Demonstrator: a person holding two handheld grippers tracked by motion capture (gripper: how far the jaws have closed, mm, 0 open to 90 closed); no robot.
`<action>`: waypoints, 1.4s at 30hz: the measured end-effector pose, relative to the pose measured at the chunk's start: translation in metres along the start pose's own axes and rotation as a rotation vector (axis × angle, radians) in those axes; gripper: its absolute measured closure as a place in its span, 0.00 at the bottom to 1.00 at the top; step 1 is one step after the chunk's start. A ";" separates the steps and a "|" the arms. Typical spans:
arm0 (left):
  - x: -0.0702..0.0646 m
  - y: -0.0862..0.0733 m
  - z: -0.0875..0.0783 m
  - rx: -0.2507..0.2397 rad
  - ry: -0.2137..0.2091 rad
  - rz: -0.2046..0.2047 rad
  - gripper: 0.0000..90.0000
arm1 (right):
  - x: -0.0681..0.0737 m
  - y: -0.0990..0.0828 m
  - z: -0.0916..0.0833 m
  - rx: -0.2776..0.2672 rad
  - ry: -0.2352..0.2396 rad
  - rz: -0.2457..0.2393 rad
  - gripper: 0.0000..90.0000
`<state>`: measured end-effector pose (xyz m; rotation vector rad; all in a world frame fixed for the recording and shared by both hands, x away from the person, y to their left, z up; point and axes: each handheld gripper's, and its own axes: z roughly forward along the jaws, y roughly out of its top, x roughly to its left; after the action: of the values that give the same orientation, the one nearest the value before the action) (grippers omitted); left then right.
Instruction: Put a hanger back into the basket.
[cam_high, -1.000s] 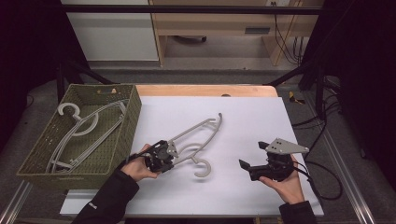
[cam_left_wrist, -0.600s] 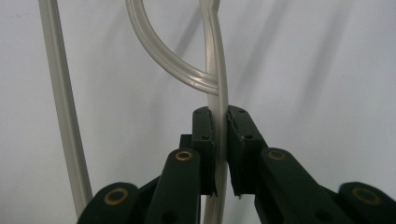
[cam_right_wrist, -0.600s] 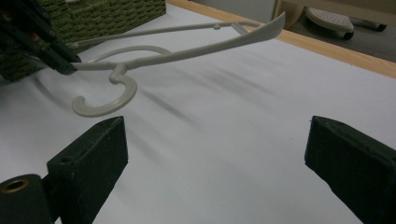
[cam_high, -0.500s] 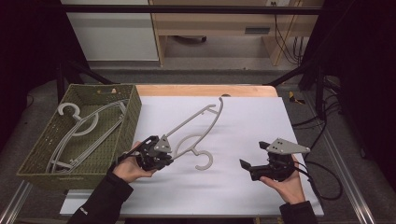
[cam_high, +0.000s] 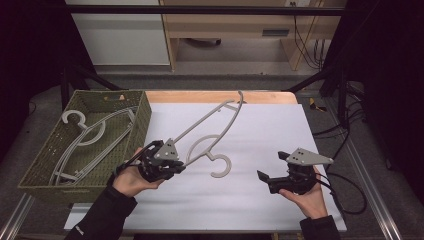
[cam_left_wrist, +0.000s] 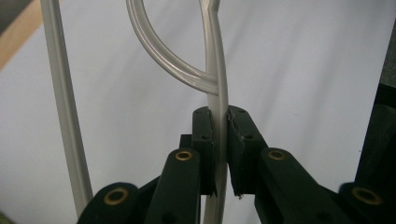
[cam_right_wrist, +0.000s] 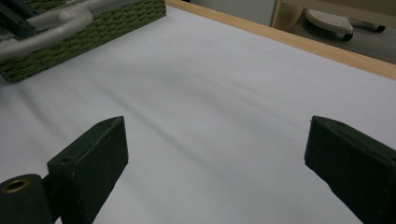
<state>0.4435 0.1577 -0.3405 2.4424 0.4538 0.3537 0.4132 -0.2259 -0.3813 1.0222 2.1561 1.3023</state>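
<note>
A grey plastic hanger (cam_high: 210, 127) hangs tilted above the white table, its hook (cam_high: 222, 165) low near the middle. My left gripper (cam_high: 175, 162) is shut on the hanger's bar; in the left gripper view the thin bar (cam_left_wrist: 218, 107) runs between the two closed pads. At the table's right, my right gripper (cam_high: 262, 176) is held just above the surface, jaws wide apart with nothing between them, as seen in the right gripper view (cam_right_wrist: 215, 154).
A green woven basket (cam_high: 35, 170) stands at the table's left edge and holds several more grey hangers (cam_high: 87, 137). Its corner (cam_right_wrist: 93, 32) appears far off in the right gripper view. The table's wooden back edge (cam_high: 215, 96) lies beyond the white sheet.
The left gripper has lifted the hanger off the table and carried it left toward the basket, tilting it up. The right gripper has stayed put.
</note>
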 end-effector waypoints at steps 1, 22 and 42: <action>0.001 0.002 -0.008 -0.015 0.009 -0.001 0.91 | 0.000 0.000 0.000 -0.002 -0.001 0.003 0.07; 0.040 -0.013 -0.081 -0.015 0.066 -0.071 0.91 | 0.000 0.000 0.000 -0.001 0.000 0.005 0.07; 0.102 -0.079 -0.140 -0.015 0.111 -0.223 0.91 | 0.000 0.000 0.004 0.010 0.000 0.007 0.07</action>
<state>0.4674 0.3318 -0.2674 2.3357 0.7610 0.3957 0.4159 -0.2239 -0.3834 1.0344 2.1626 1.2965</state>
